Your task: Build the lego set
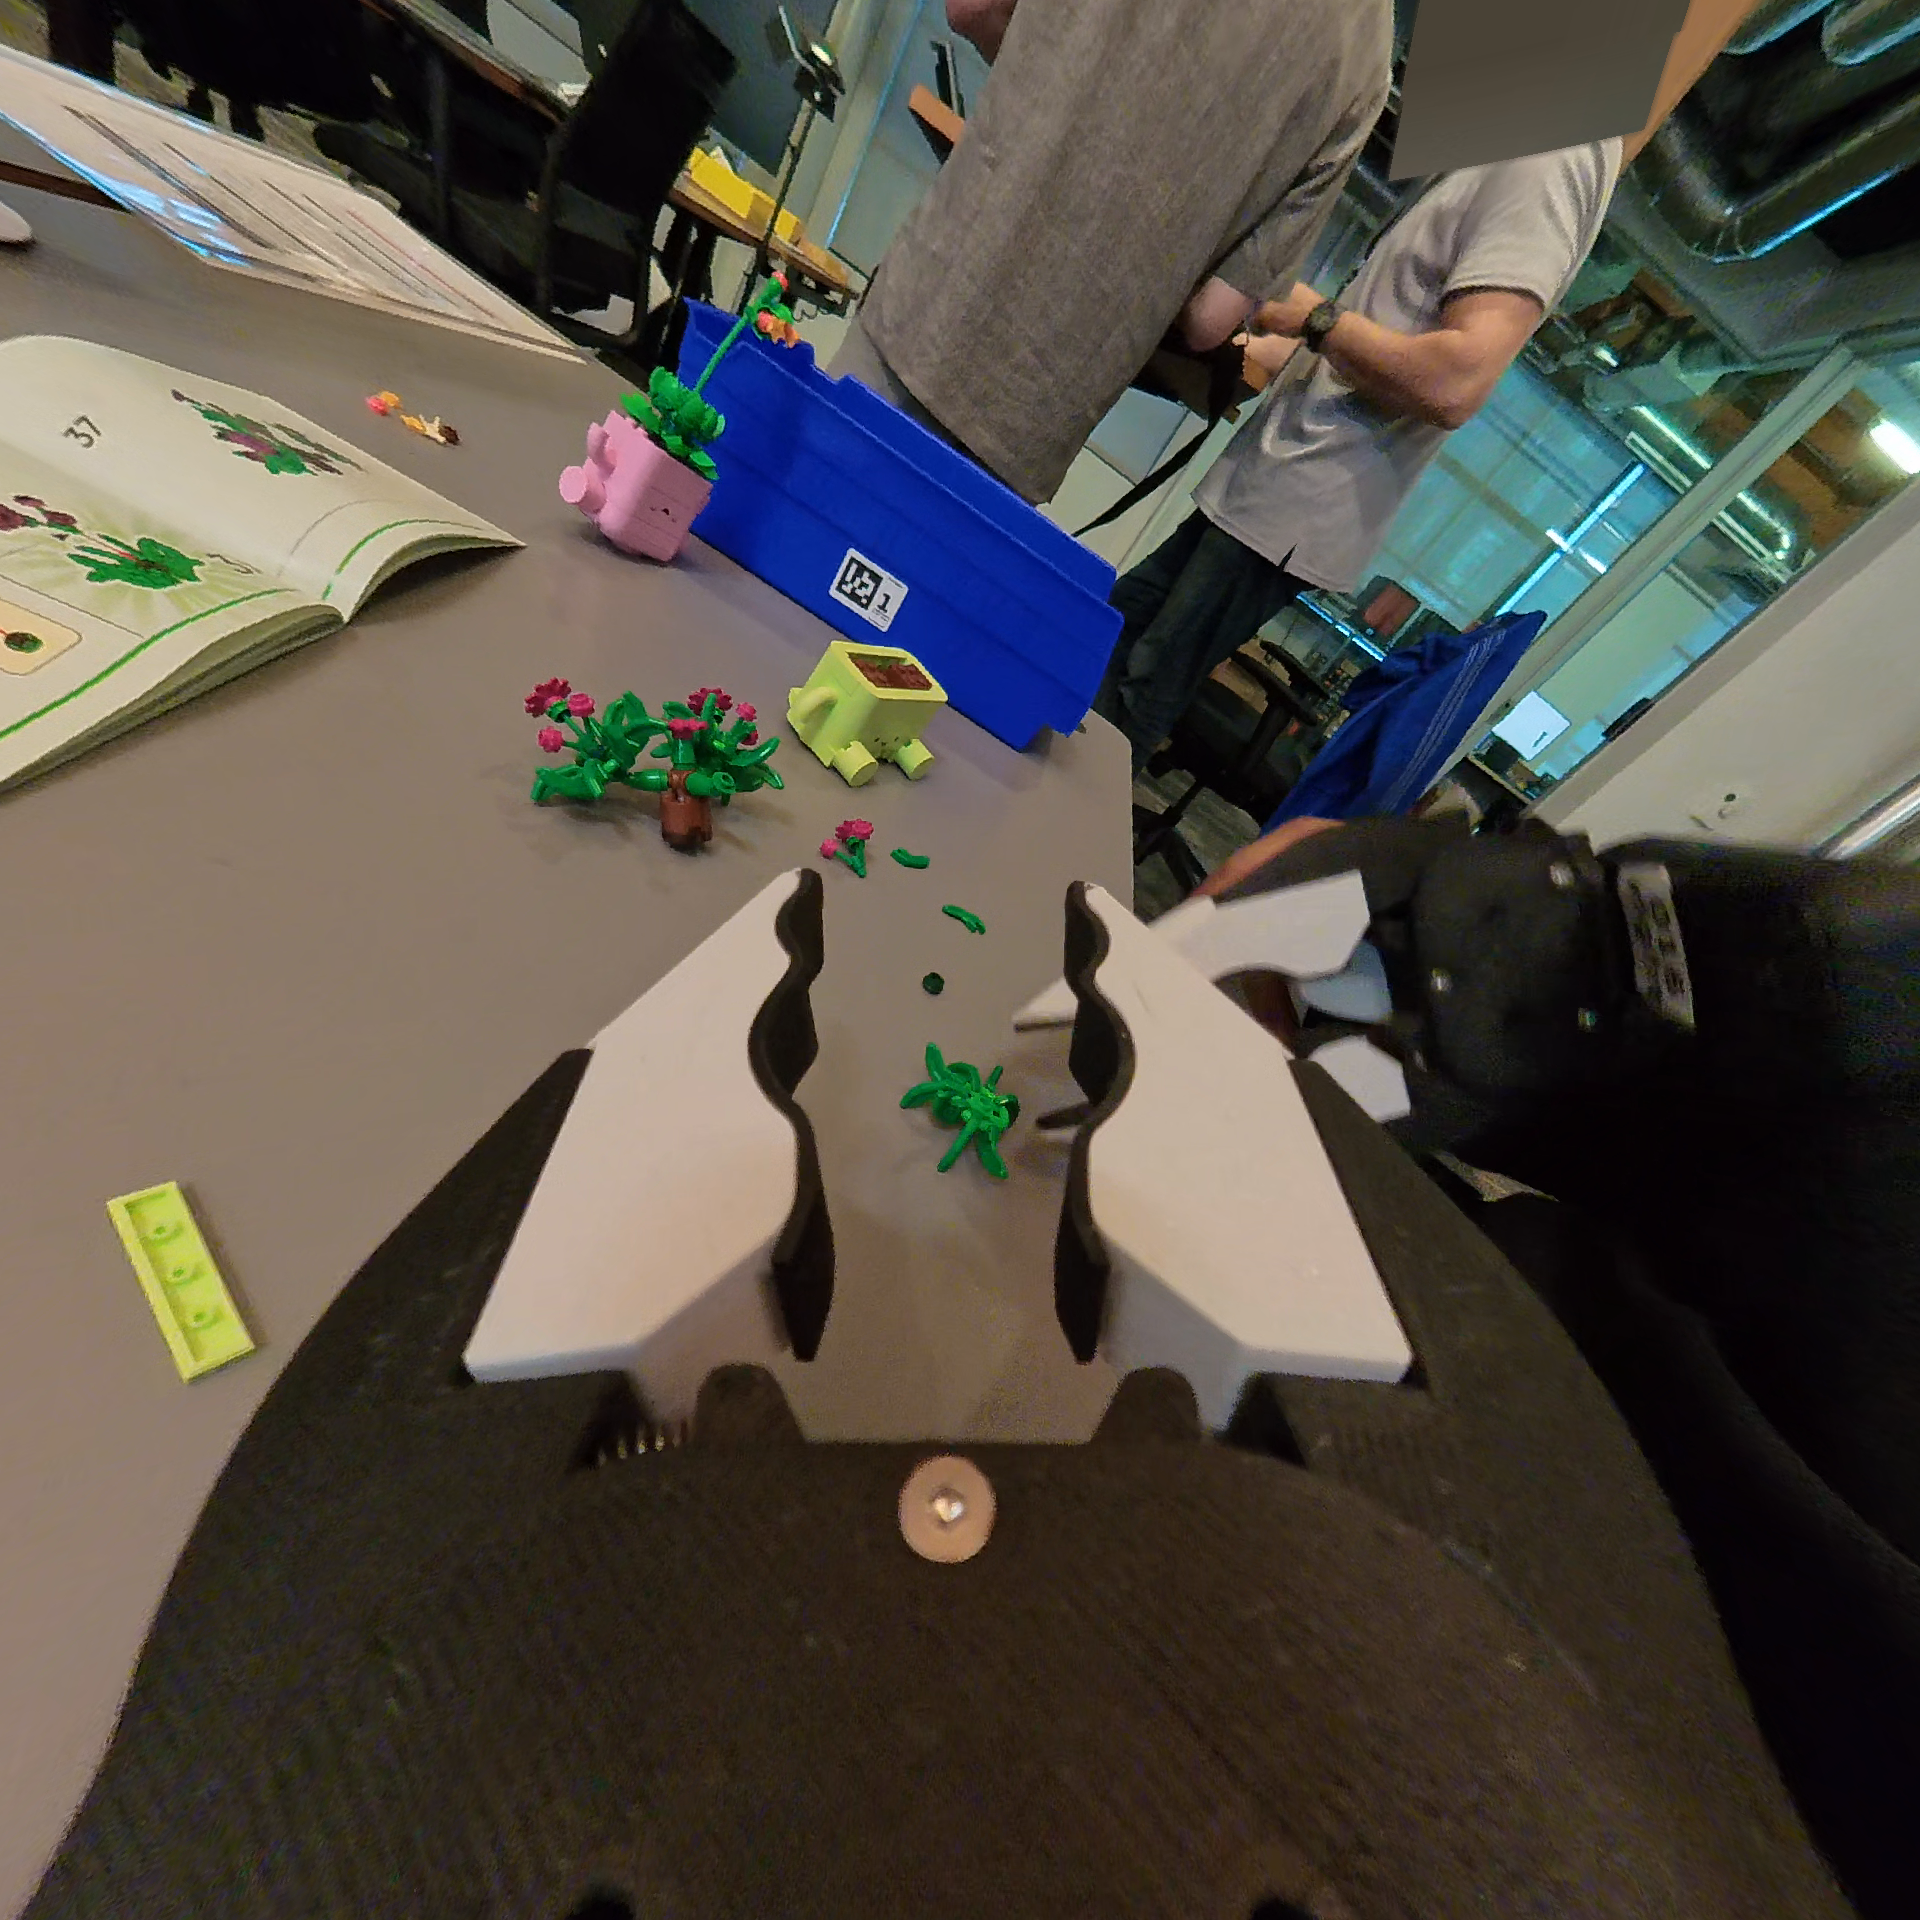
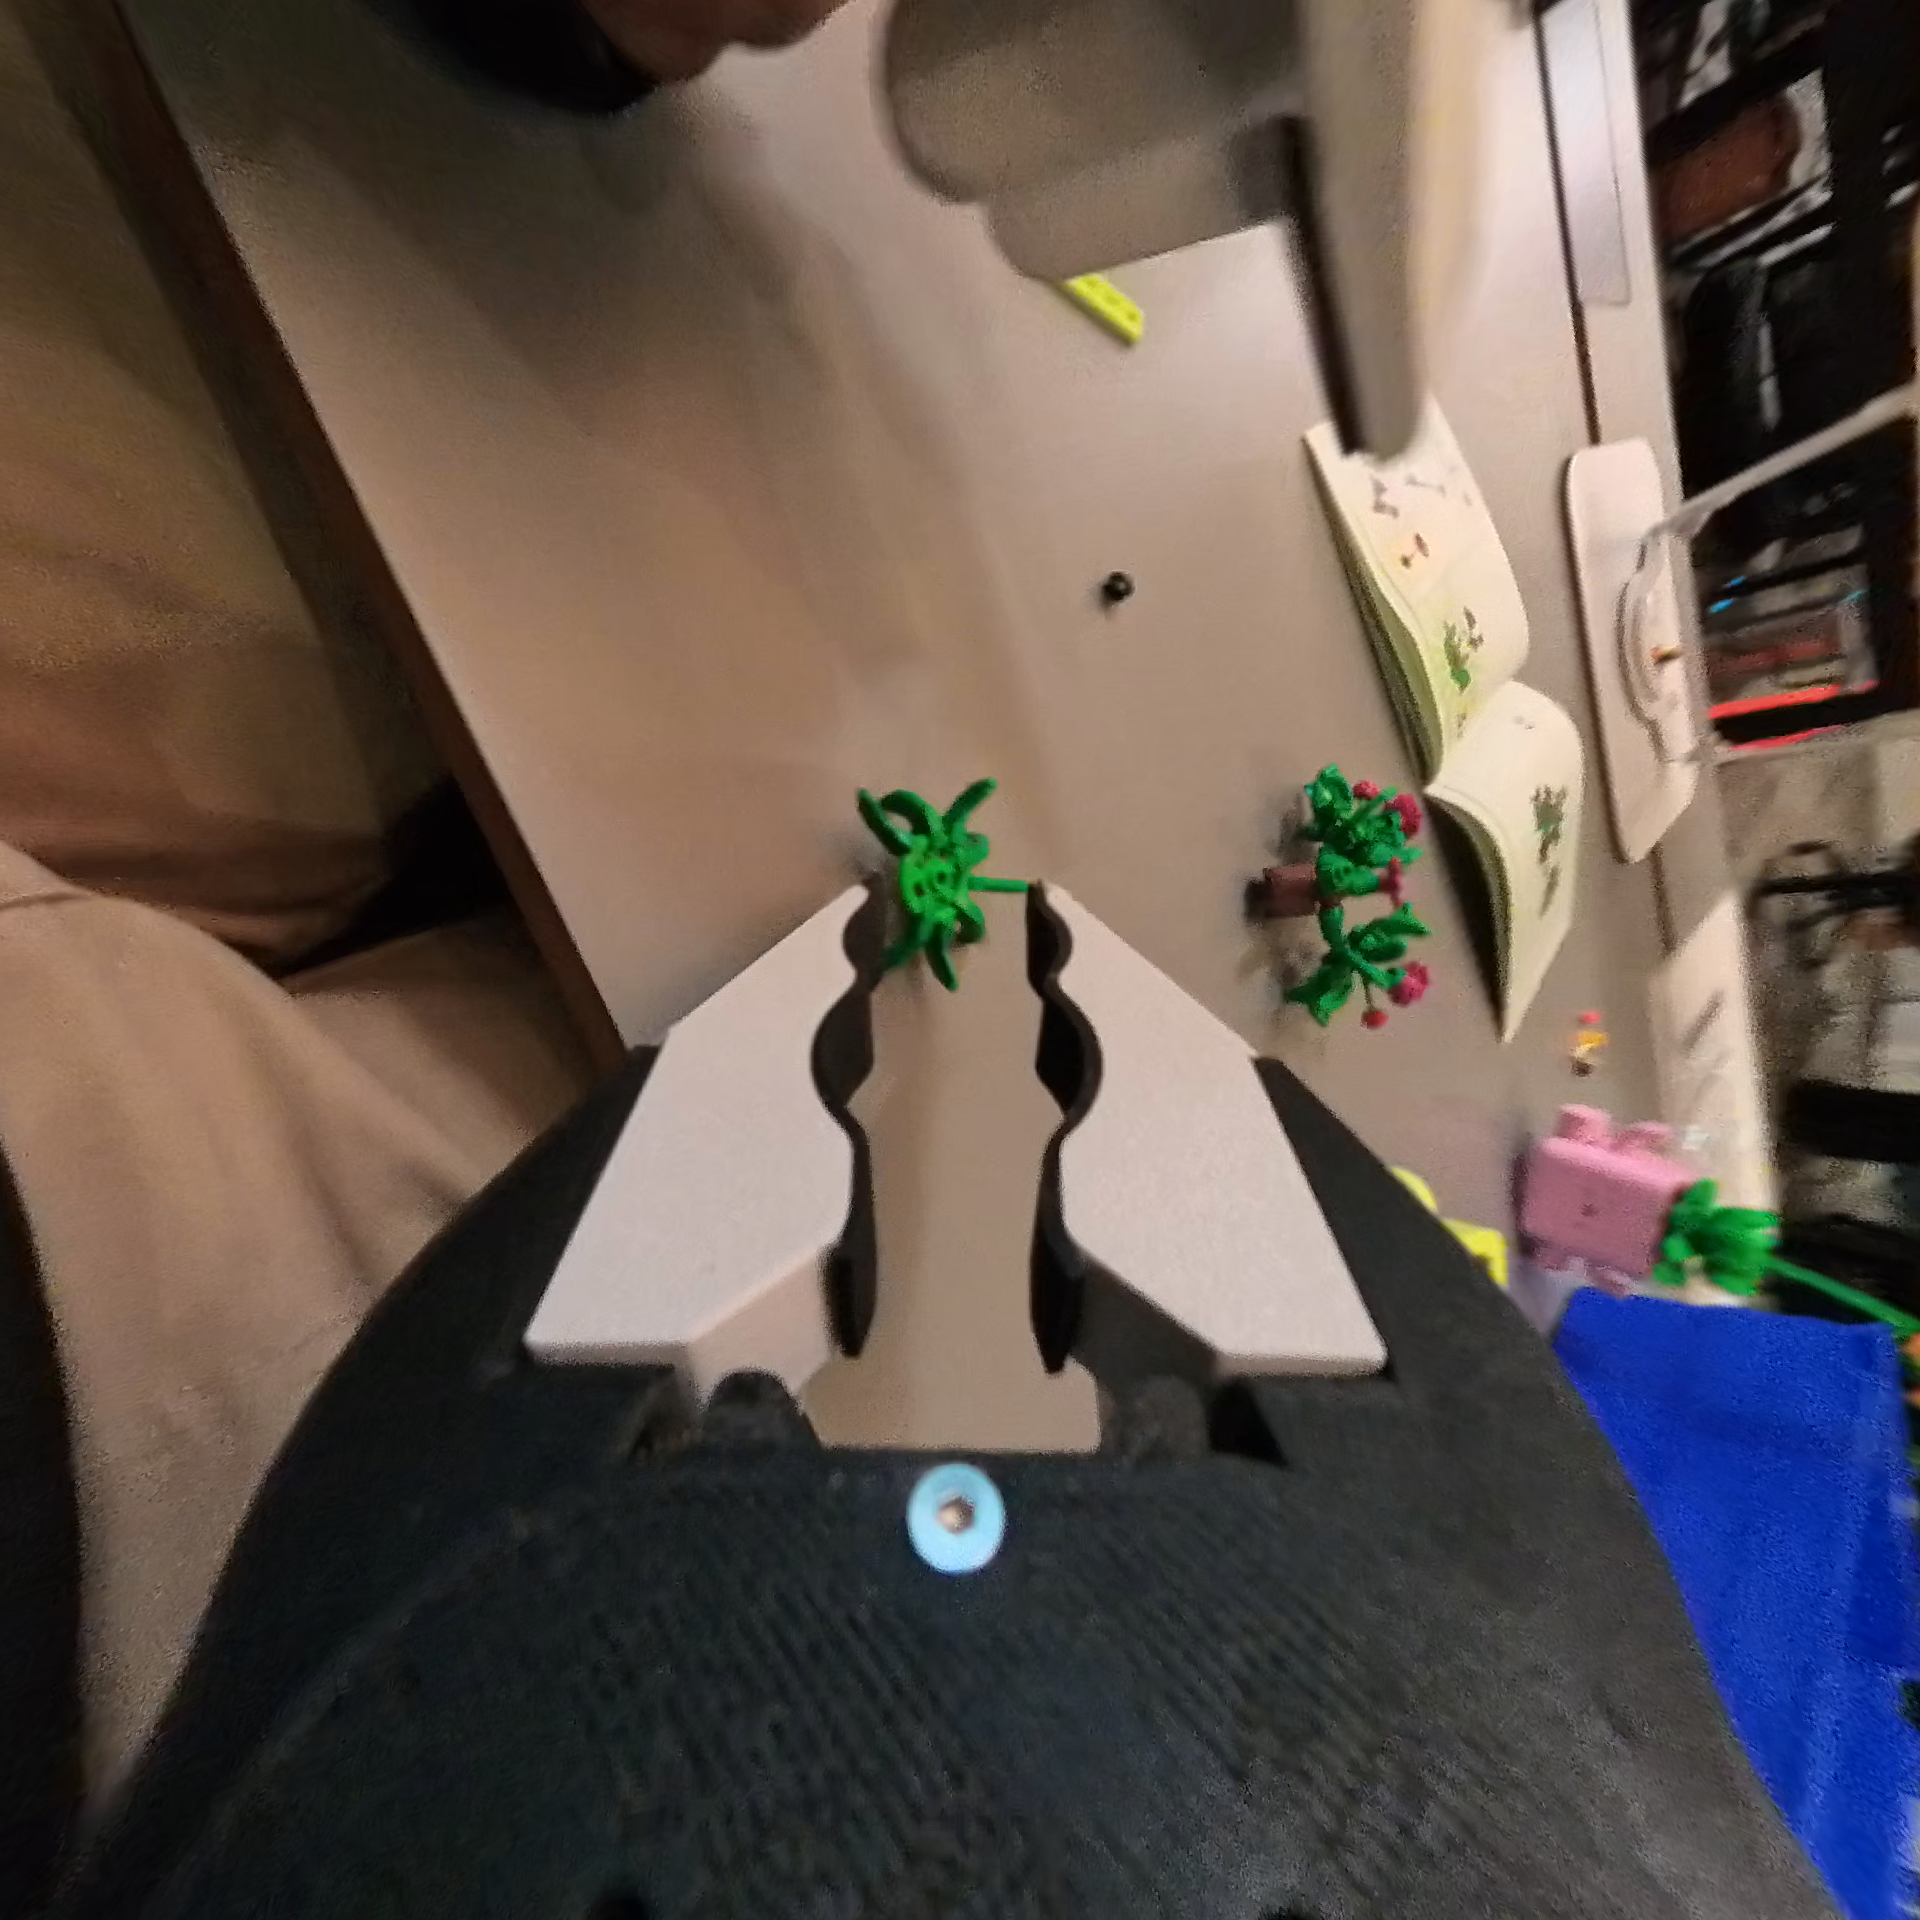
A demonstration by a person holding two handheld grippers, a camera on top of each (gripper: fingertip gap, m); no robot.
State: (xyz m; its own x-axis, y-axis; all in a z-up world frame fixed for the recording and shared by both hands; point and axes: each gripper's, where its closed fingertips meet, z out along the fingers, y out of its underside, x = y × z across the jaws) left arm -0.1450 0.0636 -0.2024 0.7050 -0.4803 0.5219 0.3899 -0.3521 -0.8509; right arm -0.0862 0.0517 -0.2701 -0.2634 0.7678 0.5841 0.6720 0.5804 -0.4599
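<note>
Right now my left fingers [image 1: 940, 914] are spread wide with nothing between them, poised over the grey desk [image 1: 260, 987]. My right fingers [image 2: 951, 899] are also parted and clamp nothing, though a green leaf cluster [image 2: 930, 883] lies on the desk just at their tips; whether a pad touches it I cannot tell. From the left wrist view that same cluster [image 1: 961, 1107] lies between my left fingers in line of sight, with my right fingers [image 1: 1049, 1013] coming in from the side.

Counting what lies on the desk: one flowering plant on a brown stub [image 1: 655, 748], tipped on its side with dark pink blooms; one small pink flower sprig [image 1: 850, 842] near it; two loose green leaf bits [image 1: 909, 858] and [image 1: 964, 918]; one dark green round stud [image 1: 932, 983]. There are two pots: a lime one [image 1: 868, 707] with brown inside and no plant in it, and a pink one [image 1: 639, 494] with a green plant and a long stem. Both stand just beside one blue bin [image 1: 935, 540], which carries a white tag. One lime flat plate [image 1: 179, 1278] with three studs lies well apart on my left. One open instruction booklet [image 1: 187, 540] lies farther back, with a few tiny orange and pink pieces [image 1: 416, 418] near it. Two people in grey shirts [image 1: 1122, 208] stand beyond the desk.
</note>
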